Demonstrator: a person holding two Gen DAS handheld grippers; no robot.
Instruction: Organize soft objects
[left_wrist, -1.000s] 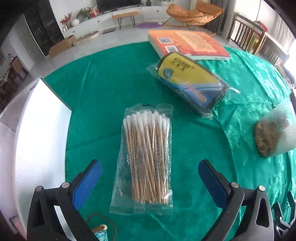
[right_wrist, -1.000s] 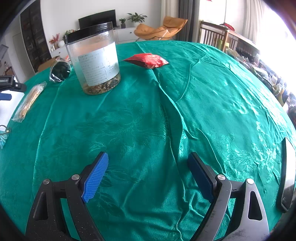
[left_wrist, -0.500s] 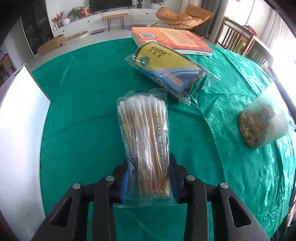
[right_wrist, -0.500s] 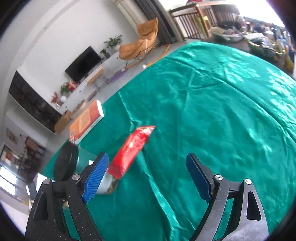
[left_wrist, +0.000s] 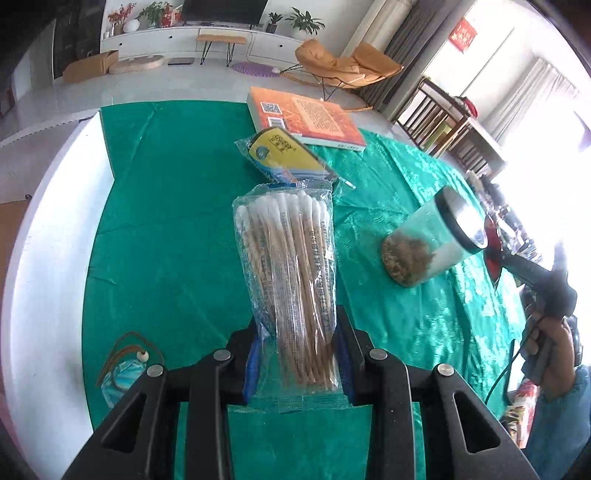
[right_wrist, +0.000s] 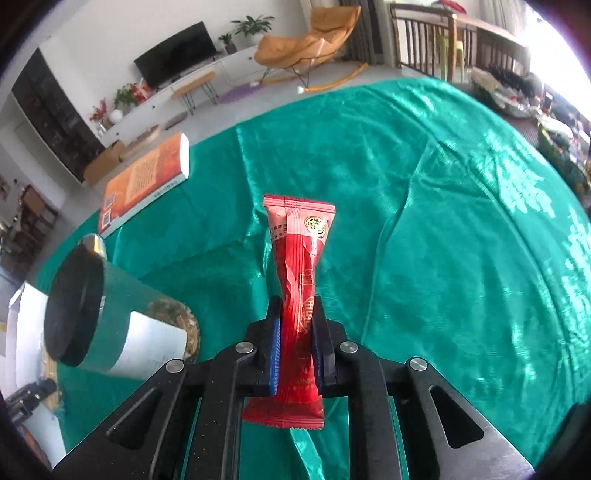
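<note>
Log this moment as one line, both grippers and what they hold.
left gripper: shut on clear bag of cotton swabs | right gripper: shut on red foil snack packet | both lifted off green tablecloth

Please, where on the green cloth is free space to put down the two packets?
Bare cloth spreads wide right of the red packet. Another free patch lies between the white board and the swab pack. Crowded: around the jar, book and yellow pack.

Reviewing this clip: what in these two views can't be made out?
- Left wrist view: the cotton swab bag hides part of the yellow and blue pack; the right hand is cut off by the edge.
- Right wrist view: the red sachet print is too small to read; glare washes out clutter beyond the table.
</note>
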